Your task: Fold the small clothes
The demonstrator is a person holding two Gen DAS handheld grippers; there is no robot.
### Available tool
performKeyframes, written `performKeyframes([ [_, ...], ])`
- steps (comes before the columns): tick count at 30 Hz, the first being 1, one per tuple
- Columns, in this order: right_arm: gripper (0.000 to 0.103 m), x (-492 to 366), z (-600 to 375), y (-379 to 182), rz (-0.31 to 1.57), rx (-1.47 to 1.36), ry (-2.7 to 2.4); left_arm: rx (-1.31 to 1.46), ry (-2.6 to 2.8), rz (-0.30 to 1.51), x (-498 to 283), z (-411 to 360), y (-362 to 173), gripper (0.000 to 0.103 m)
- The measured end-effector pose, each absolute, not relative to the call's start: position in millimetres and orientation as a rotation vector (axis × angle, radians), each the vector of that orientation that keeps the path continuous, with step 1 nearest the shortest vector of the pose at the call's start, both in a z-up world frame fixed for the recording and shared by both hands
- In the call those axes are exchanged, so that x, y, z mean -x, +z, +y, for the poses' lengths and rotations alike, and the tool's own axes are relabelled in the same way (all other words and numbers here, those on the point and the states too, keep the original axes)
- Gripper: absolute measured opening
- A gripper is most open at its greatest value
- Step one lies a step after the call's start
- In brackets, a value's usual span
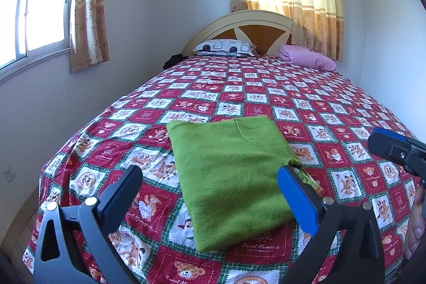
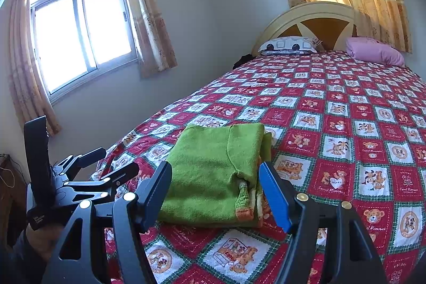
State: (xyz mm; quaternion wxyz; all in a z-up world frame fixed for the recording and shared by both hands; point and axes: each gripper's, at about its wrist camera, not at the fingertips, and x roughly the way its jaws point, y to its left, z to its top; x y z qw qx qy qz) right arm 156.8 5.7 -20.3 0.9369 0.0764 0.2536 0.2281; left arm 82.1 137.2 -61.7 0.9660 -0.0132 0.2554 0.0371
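Observation:
A green knit garment (image 1: 229, 177) lies folded into a neat rectangle on the red checked bedspread (image 1: 293, 97), near the bed's foot. My left gripper (image 1: 209, 175) hovers over its near part, its fingers wide apart on either side and not pressing on it. In the right wrist view the same garment (image 2: 213, 172) shows an orange-trimmed hem at its near right corner. My right gripper (image 2: 215, 169) stands open just in front of it, with the cloth showing between the fingers but not pinched. The left gripper (image 2: 111, 164) sits at the lower left, beside the bed's corner.
A patterned pillow (image 1: 223, 47) and a folded pink blanket (image 1: 308, 57) lie by the headboard (image 1: 239, 23). A dark item (image 1: 173, 60) sits at the bed's far left edge. The wall and window (image 2: 80, 39) run close along the left. A hand (image 1: 415, 225) shows at the right edge.

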Motion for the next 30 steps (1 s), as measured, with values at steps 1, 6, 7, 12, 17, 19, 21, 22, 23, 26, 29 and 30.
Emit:
performKeyframes([
  [1,0.069,-155.8,5.2,-19.4,0.513,-0.158,0.464,0.023,0.072,0.516,-82.6,137.3,-61.5,0.103],
  [6,0.069,-153.0,2.7,-16.0,0.488,-0.160,0.454,0.016,0.058,0.503,-81.8,137.4,-57.5,0.103],
  [7,0.069,-152.0,2.3,-14.7,0.481,-0.162,0.453,0.013,0.061,0.498,-81.4,137.4,-56.5,0.103],
  [12,0.069,-147.8,2.1,-11.5,0.456,-0.150,0.447,0.014,0.073,0.483,-80.3,141.4,-51.9,0.103],
  [17,0.069,-146.8,2.8,-11.6,0.454,-0.144,0.456,0.017,0.088,0.481,-81.1,146.7,-51.1,0.103],
  [19,0.069,-147.1,3.6,-12.2,0.455,-0.141,0.458,0.016,0.098,0.479,-81.5,148.7,-51.1,0.103],
  [21,0.069,-146.6,3.6,-12.5,0.454,-0.141,0.458,0.019,0.116,0.474,-81.7,151.9,-51.1,0.103],
  [22,0.069,-146.8,3.9,-12.7,0.454,-0.140,0.458,0.018,0.123,0.474,-82.0,152.1,-51.8,0.103],
  [23,0.069,-146.7,3.8,-12.6,0.455,-0.141,0.459,0.015,0.131,0.474,-82.3,153.0,-52.5,0.103],
  [26,0.069,-147.6,4.6,-14.0,0.460,-0.139,0.461,0.012,0.149,0.471,-82.8,155.6,-54.5,0.103],
  [29,0.069,-148.7,5.3,-15.9,0.465,-0.136,0.462,0.017,0.148,0.475,-84.1,158.8,-55.9,0.103],
  [30,0.069,-149.3,5.4,-16.5,0.468,-0.135,0.462,0.016,0.148,0.476,-84.7,159.3,-56.3,0.103],
])
